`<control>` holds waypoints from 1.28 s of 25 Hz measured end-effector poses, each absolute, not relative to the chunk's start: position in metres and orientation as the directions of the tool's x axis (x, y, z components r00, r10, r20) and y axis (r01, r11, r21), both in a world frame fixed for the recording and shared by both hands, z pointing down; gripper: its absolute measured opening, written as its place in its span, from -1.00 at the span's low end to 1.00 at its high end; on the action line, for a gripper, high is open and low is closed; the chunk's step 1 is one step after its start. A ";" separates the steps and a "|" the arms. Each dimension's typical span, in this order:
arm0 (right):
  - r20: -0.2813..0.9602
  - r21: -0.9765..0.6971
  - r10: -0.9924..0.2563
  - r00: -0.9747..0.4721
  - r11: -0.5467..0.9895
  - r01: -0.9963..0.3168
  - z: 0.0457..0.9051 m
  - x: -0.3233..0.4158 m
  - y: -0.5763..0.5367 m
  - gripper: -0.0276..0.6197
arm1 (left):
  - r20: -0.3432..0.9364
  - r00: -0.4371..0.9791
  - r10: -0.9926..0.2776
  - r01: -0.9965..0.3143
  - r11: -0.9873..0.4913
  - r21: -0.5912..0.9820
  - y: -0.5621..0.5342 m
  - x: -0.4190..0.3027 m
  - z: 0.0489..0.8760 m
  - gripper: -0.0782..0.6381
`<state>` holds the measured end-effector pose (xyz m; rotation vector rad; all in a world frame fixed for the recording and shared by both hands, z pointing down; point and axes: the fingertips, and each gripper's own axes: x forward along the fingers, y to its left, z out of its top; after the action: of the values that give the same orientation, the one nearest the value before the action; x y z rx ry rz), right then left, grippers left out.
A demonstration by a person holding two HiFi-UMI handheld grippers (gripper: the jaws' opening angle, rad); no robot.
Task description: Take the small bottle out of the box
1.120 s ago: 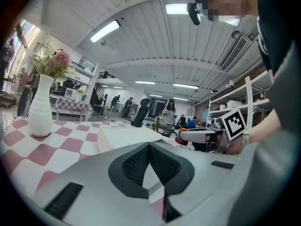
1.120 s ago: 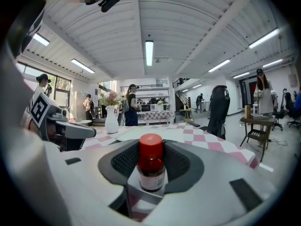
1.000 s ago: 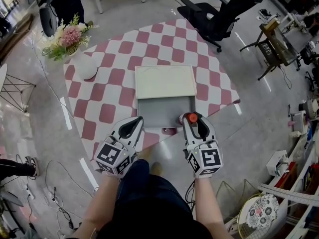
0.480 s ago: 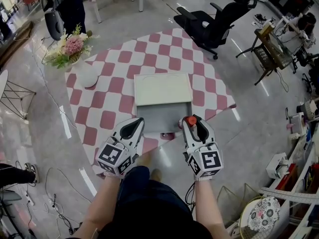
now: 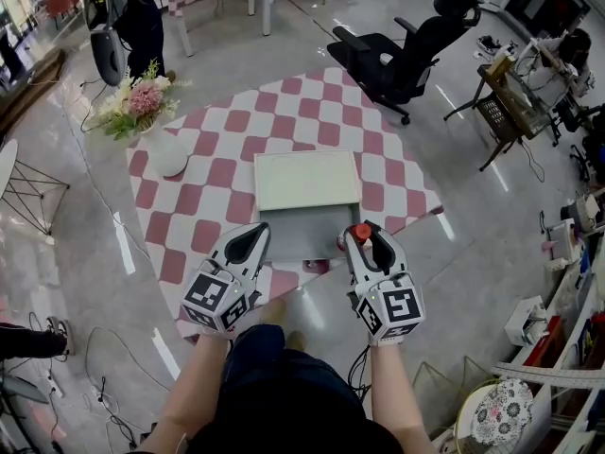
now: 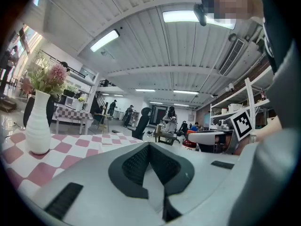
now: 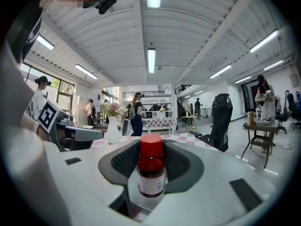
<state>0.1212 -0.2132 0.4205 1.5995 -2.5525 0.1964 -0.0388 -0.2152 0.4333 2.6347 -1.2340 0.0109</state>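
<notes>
A small brown bottle with a red cap [image 7: 151,173] stands upright between the jaws of my right gripper [image 7: 151,180], which is shut on it. In the head view its red cap [image 5: 361,231] shows at the right gripper's [image 5: 367,241] tip, above the front right corner of the open grey box [image 5: 304,230]. The box's cream lid [image 5: 305,180] lies folded back behind it. My left gripper [image 5: 248,245] hovers at the box's front left corner. Its jaws [image 6: 149,166] are shut with nothing between them.
The box sits near the front edge of a pink-and-white checkered table [image 5: 217,173]. A white vase with flowers [image 5: 168,149] stands at the table's left. A small pink item [image 5: 317,266] sits at the box's front. A black office chair [image 5: 406,50] stands beyond the table.
The view has pulled back, so the table and box look a little smaller. Both grippers keep their pose, with the bottle held in the right one throughout.
</notes>
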 end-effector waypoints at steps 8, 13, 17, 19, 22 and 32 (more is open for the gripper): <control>0.150 -0.046 -0.884 -0.443 0.442 -0.896 0.409 0.120 -0.213 -0.44 | 0.087 0.640 -0.764 -0.763 -0.617 0.194 -0.217 -0.039 0.423 -0.78; 0.135 -0.046 -0.884 -0.447 0.445 -0.894 0.400 0.121 -0.212 -0.44 | 0.073 0.632 -0.772 -0.768 -0.610 0.194 -0.218 -0.042 0.417 -0.78; 0.122 -0.052 -0.886 -0.448 0.445 -0.894 0.394 0.122 -0.211 -0.44 | 0.069 0.633 -0.771 -0.767 -0.613 0.191 -0.218 -0.040 0.414 -0.78; 0.118 -0.052 -0.885 -0.449 0.446 -0.893 0.390 0.122 -0.210 -0.44 | 0.065 0.634 -0.771 -0.766 -0.614 0.189 -0.219 -0.040 0.412 -0.78; 0.112 -0.048 -0.886 -0.450 0.448 -0.893 0.386 0.123 -0.210 -0.45 | 0.054 0.632 -0.773 -0.767 -0.614 0.189 -0.220 -0.040 0.407 -0.78; 0.077 -0.059 -0.886 -0.456 0.453 -0.890 0.369 0.126 -0.209 -0.45 | 0.031 0.628 -0.778 -0.768 -0.612 0.189 -0.224 -0.038 0.394 -0.78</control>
<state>0.1256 -0.2094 0.3693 1.6188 -2.6474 0.1412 -0.0383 -0.2240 0.3944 2.6644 -1.2783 -0.0806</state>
